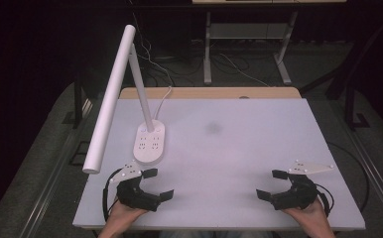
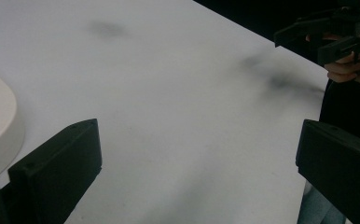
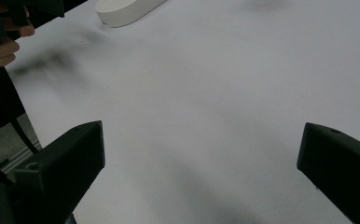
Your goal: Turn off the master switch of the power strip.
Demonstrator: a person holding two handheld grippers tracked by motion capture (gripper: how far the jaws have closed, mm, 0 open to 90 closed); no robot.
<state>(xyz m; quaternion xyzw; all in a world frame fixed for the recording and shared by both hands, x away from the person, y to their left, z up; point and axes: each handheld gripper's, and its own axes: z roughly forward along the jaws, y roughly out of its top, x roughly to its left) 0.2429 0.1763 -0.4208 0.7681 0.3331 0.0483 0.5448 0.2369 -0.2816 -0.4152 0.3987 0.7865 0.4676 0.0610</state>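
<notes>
High view: white table (image 1: 259,148) in a dark room, lamp (image 1: 149,141) near both wide-open, empty hand-held grippers.

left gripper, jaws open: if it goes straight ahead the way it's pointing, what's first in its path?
Probably nothing on the table. The left gripper points across the near table toward the right gripper, with the lamp base off to its side. The right gripper would likely be met first, though depth is unclear.

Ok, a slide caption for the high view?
Two open hand-held grippers, left and right, rest near a white desk lamp on a white table.
</notes>
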